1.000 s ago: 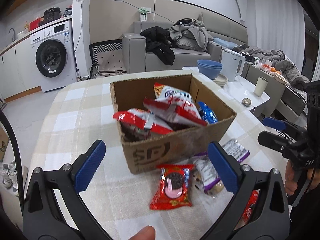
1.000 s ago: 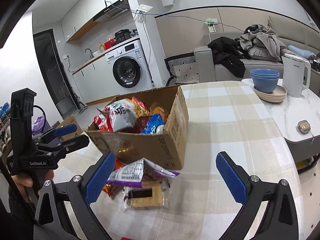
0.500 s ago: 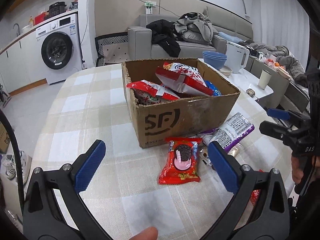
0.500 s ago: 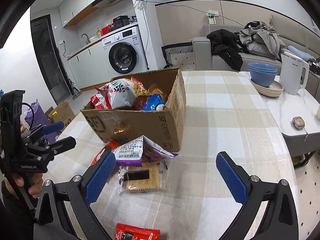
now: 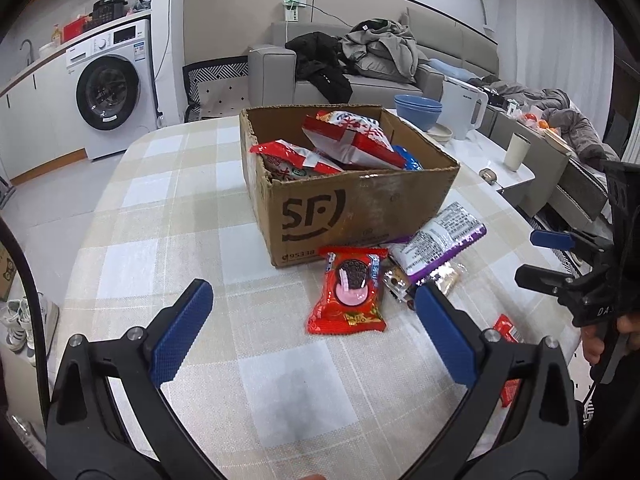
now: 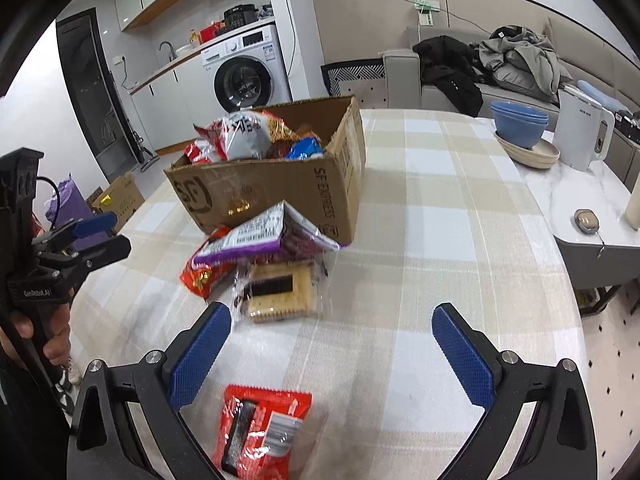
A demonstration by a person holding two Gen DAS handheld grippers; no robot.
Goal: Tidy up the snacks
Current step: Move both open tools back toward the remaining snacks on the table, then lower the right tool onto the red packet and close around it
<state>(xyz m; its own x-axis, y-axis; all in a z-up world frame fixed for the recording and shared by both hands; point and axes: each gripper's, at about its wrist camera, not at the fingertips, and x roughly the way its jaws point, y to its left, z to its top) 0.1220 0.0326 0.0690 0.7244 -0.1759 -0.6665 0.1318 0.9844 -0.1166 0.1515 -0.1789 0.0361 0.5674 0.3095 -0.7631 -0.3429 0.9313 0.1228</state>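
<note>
**Snacks half sorted: box filling, four packets left outside it**

Checked beige-and-white cloth covers the desk [image 5: 168, 216], which stands in an open living space: a washing machine [image 5: 110, 92] under a counter at the far left, a grey sofa [image 5: 360, 76] heaped with clothes along the far wall, and a marble side table to the right carrying blue bowls [image 6: 519, 122] and a white kettle [image 6: 582, 132].

At the middle of the desk sits an open cardboard box [image 5: 360, 208]. It already holds several packets, red, white and blue ones reaching up to its rim, so part of the job looks done.

Four packets lie outside it. A red cookie packet [image 5: 350, 292] lies on the cloth just in front of the box's near wall. To its right a purple packet [image 5: 440, 240] leans against the box corner, partly over a clear cracker packet [image 6: 280, 292]. Apart from these, nearest the person, a small red packet [image 6: 260, 424] lies flat.

The left claw [image 5: 314, 330] is spread wide and empty, hovering near the red cookie packet, which I judge the likeliest next pick. The right claw [image 6: 332, 350] is likewise open and holds nothing, with the small red packet just below its left finger.
</note>
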